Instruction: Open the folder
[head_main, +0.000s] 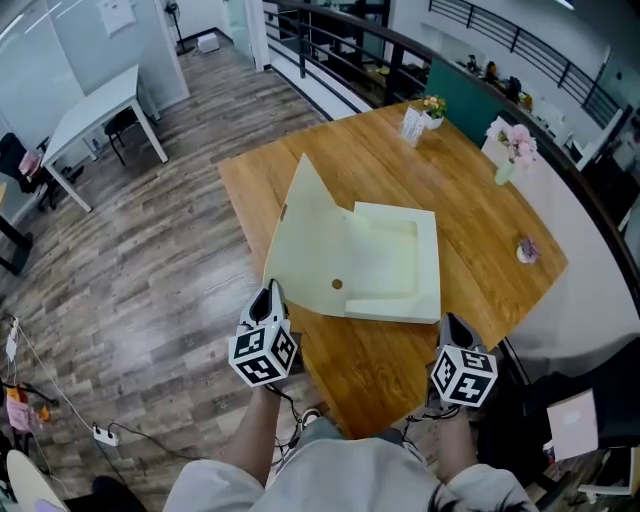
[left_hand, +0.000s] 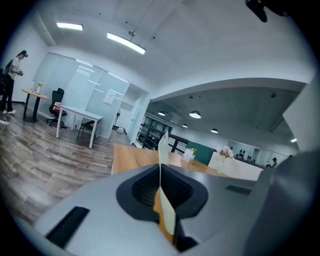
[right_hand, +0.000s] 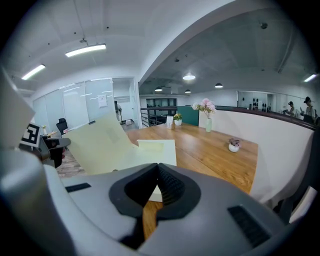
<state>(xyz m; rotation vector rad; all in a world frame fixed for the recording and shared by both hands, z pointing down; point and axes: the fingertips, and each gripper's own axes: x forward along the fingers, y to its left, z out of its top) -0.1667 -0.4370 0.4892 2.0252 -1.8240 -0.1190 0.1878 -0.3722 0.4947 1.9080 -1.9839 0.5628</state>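
On the wooden table (head_main: 480, 230), about mid-top, sits the pale yellow folder (head_main: 395, 265): its body lies flat on the wood and its cover (head_main: 305, 235) is raised off the left side of the body, tilted, far corner pointing up. The left gripper (head_main: 272, 290) is at the table's near-left edge, jaws clamped on the cover's near edge. The left gripper view shows the thin sheet pinched edge-on between the pads. The right gripper (head_main: 452, 322) hangs over the table's near edge, right of the folder and apart from it, with its jaws together and nothing between them, so it's idle. A round snap or hole (head_main: 337, 284) shows on the cover near the table's front. A flower vase (head_main: 510, 160) and a small pot (head_main: 432, 108) stand at the table's far side, well clear of the swing. Progress, my read: the cover is unlatched and partway up, roughly half done. The inside of the body is already visible, but the cover isn't laid back on the table yet. Left to do: carry the cover on over toward the table's left edge until it rests flat, then let go. I can't make out exactly where the hinge line runs. The body is unheld, so it may slide on the wood if the pull goes sideways.
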